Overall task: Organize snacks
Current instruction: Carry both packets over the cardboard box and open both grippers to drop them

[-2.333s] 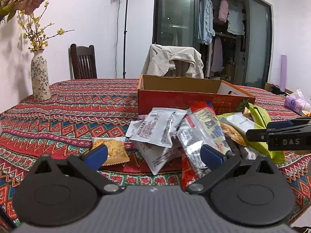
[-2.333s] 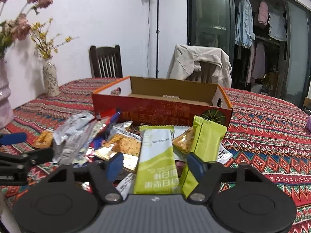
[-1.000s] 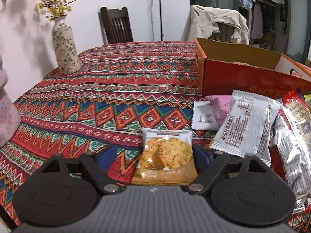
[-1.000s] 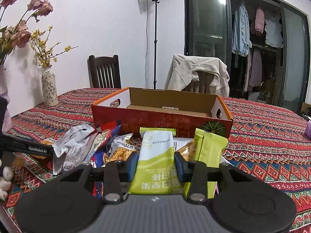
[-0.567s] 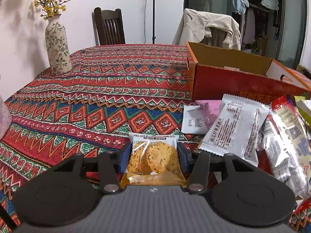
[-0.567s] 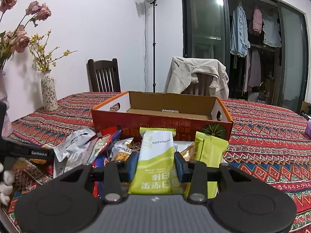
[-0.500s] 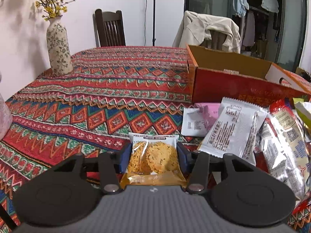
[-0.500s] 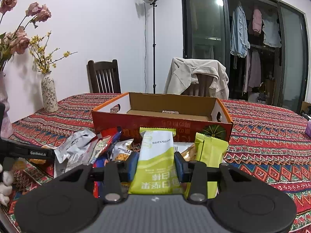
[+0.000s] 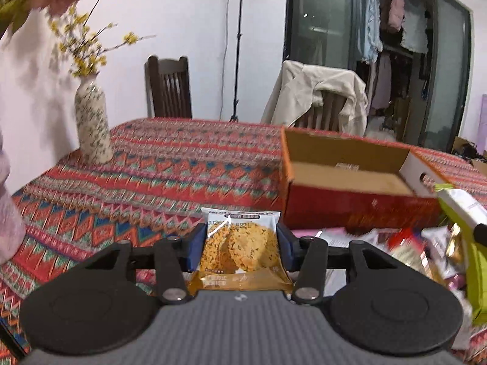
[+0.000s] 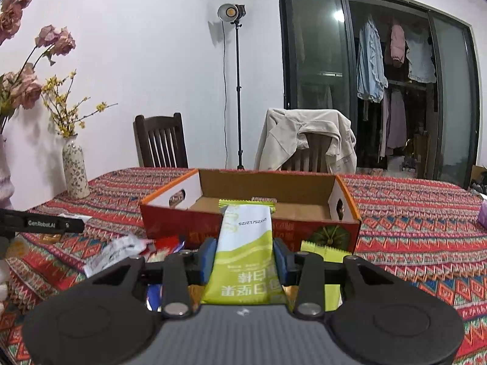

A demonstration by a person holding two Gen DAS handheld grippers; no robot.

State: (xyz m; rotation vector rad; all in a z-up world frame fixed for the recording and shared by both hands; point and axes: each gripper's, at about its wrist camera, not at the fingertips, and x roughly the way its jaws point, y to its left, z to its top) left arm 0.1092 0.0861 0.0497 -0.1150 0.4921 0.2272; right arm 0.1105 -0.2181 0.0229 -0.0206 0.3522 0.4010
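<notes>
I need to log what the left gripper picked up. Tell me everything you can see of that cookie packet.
The cookie packet is a small, flat, glossy pouch: white printed top edge, clear window showing round golden, speckled cookies, orange-gold band at the bottom. It looks sealed and intact. It stands roughly upright, clamped at both side edges by the blue pads of the left gripper, lifted off the patterned tablecloth. Nothing else touches it.

We read "GenRobot.AI" in white on the black bar of the left gripper (image 10: 42, 223). The green-and-white snack packet (image 10: 245, 255) carries an upside-down date, "2025/12/25", and large Chinese characters. The cookie packet (image 9: 240, 249) shows digits too blurred to read.
</notes>
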